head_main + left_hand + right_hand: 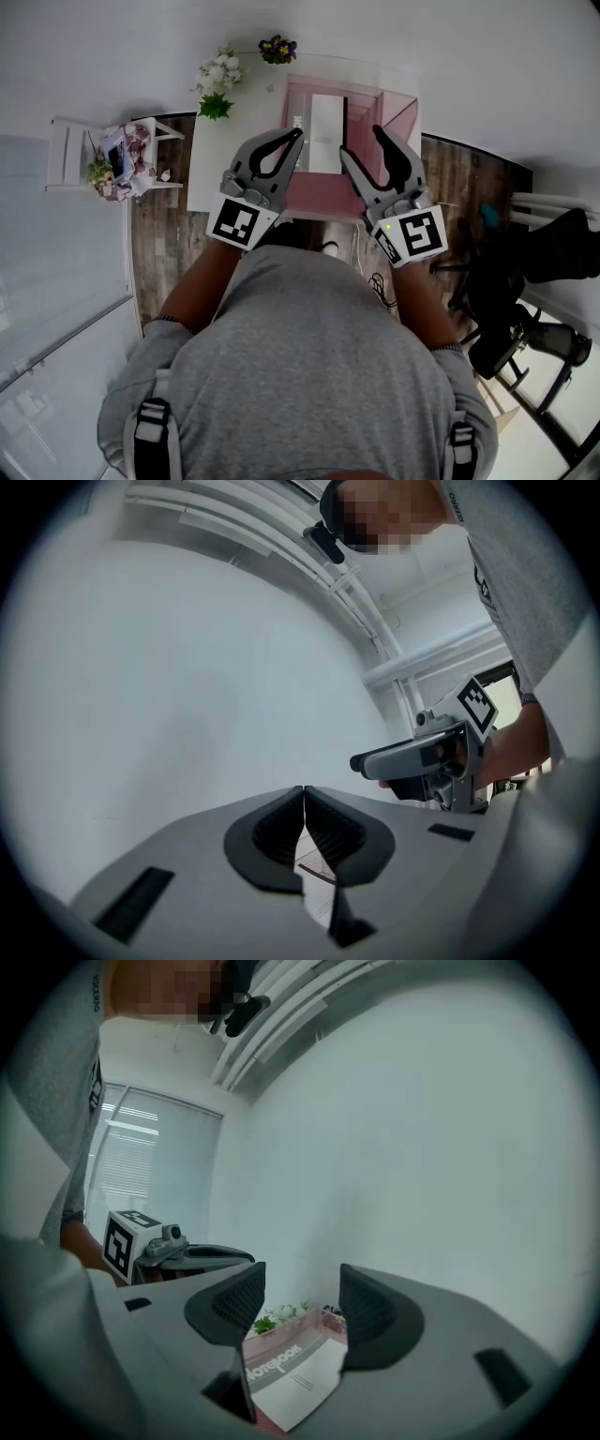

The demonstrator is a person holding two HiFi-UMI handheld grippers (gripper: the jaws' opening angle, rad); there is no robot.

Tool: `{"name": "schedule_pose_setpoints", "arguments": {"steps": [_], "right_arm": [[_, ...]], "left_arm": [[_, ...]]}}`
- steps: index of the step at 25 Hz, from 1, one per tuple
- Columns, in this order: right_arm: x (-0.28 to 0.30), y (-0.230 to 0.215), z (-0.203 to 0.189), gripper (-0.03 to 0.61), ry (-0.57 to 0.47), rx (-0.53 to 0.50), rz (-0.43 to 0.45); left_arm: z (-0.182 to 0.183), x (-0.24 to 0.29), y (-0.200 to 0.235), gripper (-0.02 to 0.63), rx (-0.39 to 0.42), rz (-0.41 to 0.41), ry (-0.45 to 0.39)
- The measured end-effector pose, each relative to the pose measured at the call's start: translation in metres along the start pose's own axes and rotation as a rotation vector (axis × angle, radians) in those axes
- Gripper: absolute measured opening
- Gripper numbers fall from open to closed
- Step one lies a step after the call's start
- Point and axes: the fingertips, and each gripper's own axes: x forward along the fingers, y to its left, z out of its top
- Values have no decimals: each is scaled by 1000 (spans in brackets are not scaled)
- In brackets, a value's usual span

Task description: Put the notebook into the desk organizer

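Observation:
The notebook (327,131), white with a grey band, sits inside the pink desk organizer (398,117) on the white table; I cannot tell whether it stands or lies. In the right gripper view the notebook (289,1372) shows far below, between the jaws. Both grippers are held up above the organizer's near side. My left gripper (296,138) is shut, its fingertips (309,803) touching with nothing between them. My right gripper (361,142) is open, and its pads (361,1307) stand apart with only air between them. Neither gripper touches the notebook.
Potted flowers (217,77) and a purple plant (277,47) stand at the table's (211,173) far left. A small white stand with clutter (117,155) is on the floor at left. A black office chair (534,272) is at right. Cables (377,277) hang by the table's near edge.

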Motion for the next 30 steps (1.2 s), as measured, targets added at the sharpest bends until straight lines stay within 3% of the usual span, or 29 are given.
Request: {"name": "schedule_pose_setpoints", "arguments": {"steps": [9, 13, 19, 30], "right_arm": [[-23, -2, -5, 129, -22, -29, -27], [-30, -2, -4, 13, -39, -44, -31], [-40, 4, -2, 6, -63, -64, -10], [-48, -6, -2, 6, -73, -67, -65]], "left_arm": [[6, -4, -19, 21, 12, -9, -1], [8, -5, -24, 21, 7, -8, -2], [11, -8, -31, 21, 9, -5, -7], [13, -12, -34, 21, 14, -7, -4]]}}
